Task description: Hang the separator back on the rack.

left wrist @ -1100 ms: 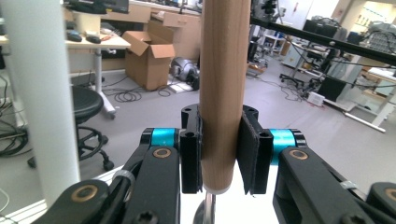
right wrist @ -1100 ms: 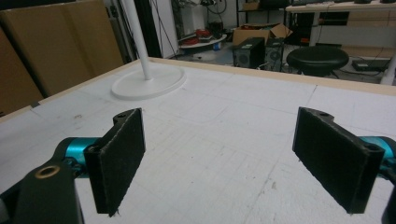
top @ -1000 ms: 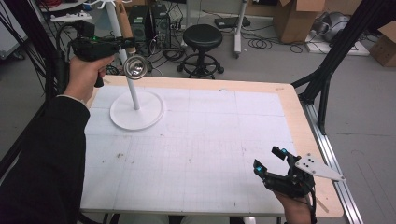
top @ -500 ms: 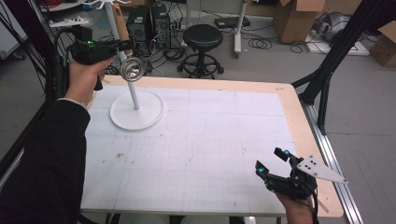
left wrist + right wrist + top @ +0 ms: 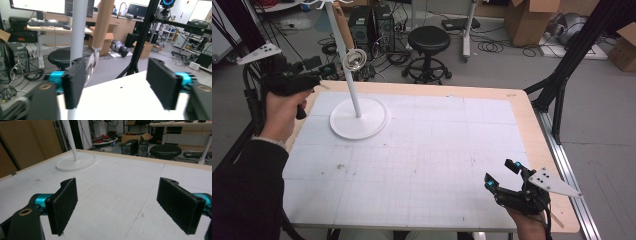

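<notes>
A white stand [image 5: 352, 85] with a round base [image 5: 358, 118] rises at the table's far left. From its top hangs a strainer with a brown wooden handle [image 5: 343, 26] and a shiny metal head [image 5: 354, 58]. My left gripper [image 5: 326, 70] sits just left of the pole; its jaws have just been opening and stand wide with nothing between the pads. In the left gripper view [image 5: 117, 83] the blurred metal head [image 5: 91, 65] hangs free just beyond the left pad [image 5: 73, 86]. My right gripper [image 5: 500, 174] rests open near the table's front right, empty [image 5: 117, 205].
The white gridded table [image 5: 427, 150] has a wooden rim. A black stool [image 5: 428, 41], computer towers [image 5: 372, 22], cables and cardboard boxes [image 5: 528, 20] stand on the floor beyond it. A black frame leg [image 5: 562, 75] rises at the right.
My left gripper has pulled away to the left and down from the strainer head and opened its jaws; the strainer stays hanging on the stand. The right gripper has not moved.
</notes>
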The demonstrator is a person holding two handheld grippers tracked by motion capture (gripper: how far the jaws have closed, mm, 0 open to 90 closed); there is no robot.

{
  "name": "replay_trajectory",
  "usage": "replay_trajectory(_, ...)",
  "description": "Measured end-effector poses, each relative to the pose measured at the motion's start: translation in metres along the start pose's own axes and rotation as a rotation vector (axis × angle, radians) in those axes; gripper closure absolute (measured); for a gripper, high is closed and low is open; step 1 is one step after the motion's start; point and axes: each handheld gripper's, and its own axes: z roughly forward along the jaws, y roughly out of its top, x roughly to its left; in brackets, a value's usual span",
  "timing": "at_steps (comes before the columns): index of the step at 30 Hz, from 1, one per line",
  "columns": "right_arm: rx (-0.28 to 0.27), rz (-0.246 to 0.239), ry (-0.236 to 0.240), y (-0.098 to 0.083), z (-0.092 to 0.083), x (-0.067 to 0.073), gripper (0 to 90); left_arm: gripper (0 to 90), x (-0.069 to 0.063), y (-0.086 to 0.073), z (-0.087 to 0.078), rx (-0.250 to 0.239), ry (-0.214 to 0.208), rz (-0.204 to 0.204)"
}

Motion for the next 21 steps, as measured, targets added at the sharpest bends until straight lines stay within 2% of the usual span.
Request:
replay_trajectory(3, -0.002, 0.004, -0.003, -0.001, 0.001, 0.0, 15.8, 17.1, -0.006, -0.01, -0.011, 0.014, -0.002, 0.014)
replay_trajectory(7, -0.008, 0.006, -0.007, -0.004, 0.002, -0.003, 15.8, 17.0, -0.015, -0.031, -0.026, 0.011, -0.06, 0.021)
replay_trajectory(9, -0.007, 0.008, -0.008, -0.006, 0.002, -0.003, 15.8, 17.4, -0.02, -0.046, -0.032, 0.005, -0.095, 0.027)
replay_trajectory(13, -0.019, 0.02, 0.001, -0.011, 0.004, -0.005, 15.8, 17.4, -0.033, -0.077, -0.047, -0.004, -0.13, 0.037)
replay_trajectory(16, -0.032, -0.002, 0.0, -0.011, 0.003, -0.003, 15.8, 17.3, -0.044, -0.101, -0.057, 0.01, -0.188, 0.01)
replay_trajectory(19, -0.033, -0.009, -0.001, -0.012, 0.003, -0.001, 15.8, 17.0, -0.054, -0.125, -0.068, 0.005, -0.208, 0.01)
replay_trajectory(21, -0.023, -0.004, -0.002, -0.013, 0.004, -0.001, 15.8, 17.1, -0.06, -0.139, -0.074, 0.019, -0.209, 0.038)
